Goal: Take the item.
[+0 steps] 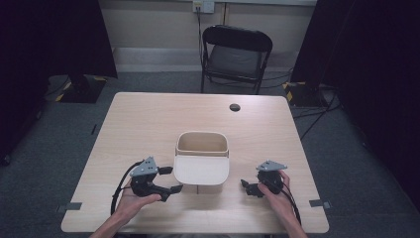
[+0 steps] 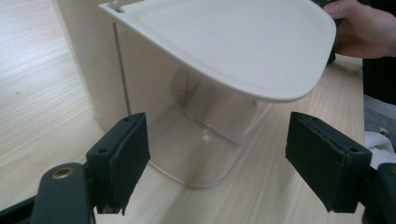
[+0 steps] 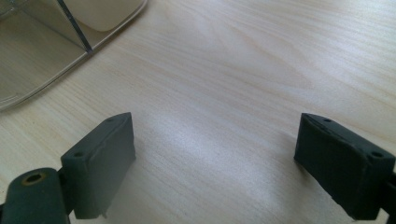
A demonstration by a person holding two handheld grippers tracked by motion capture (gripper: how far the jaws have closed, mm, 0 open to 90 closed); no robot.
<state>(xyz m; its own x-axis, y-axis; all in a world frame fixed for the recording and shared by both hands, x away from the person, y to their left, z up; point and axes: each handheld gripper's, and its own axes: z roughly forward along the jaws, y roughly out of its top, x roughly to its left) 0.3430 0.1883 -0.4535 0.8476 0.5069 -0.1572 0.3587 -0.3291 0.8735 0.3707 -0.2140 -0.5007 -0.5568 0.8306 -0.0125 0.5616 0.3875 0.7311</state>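
The bin, a cream container with an open top and a flap lid swung outward toward the person, stands near the middle of the counter, between the 2 grippers. Its interior appears empty; the lower front wall is clear, and nothing shows behind it in the left gripper view. The left gripper has its jaws spread wide, just beside the lid's left edge and gripping nothing. The right gripper is also open, over bare counter, apart from the bin's right side. Risk 1: the lid overhangs unsupported; a jaw approaching from below would likely lift or swing it uncontrolled. Risk 2: the bin looks light, so a 1-sided push on the lid edge could slide or tip it, since the right gripper does not brace it. Risk 3: the smooth, thin lid could slip from a shallow grip.
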